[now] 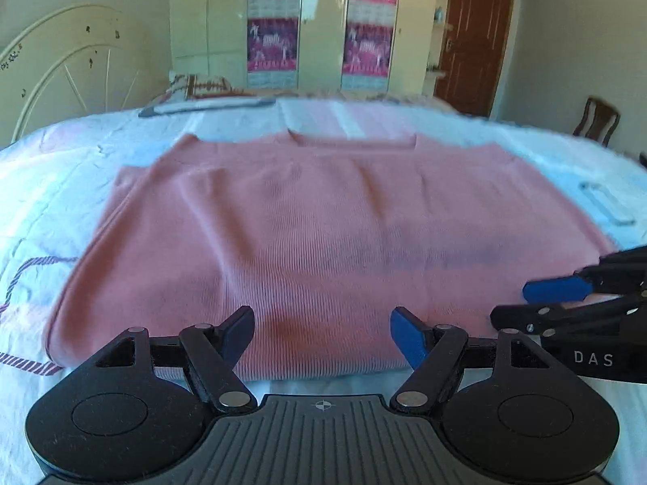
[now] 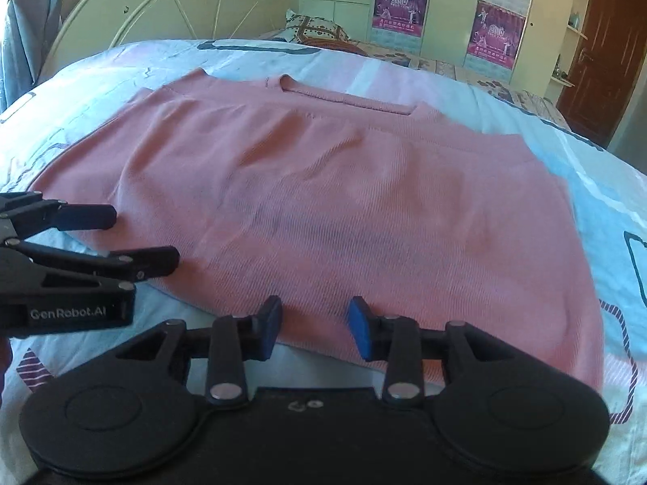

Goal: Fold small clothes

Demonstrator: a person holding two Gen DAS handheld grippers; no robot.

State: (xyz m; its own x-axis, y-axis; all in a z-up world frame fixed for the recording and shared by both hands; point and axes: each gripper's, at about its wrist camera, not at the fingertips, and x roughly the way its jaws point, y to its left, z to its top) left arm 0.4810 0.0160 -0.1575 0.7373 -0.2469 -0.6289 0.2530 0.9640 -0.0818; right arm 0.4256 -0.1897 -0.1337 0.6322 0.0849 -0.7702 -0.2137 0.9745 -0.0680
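Jaws of the left gripper are held spread wide above the near hem of the pink top, with nothing pinched; those of the right gripper are spread more narrowly over the same hem, also with nothing between them. The top is laid flat on the bed, neckline at the far side, both sleeves folded in.
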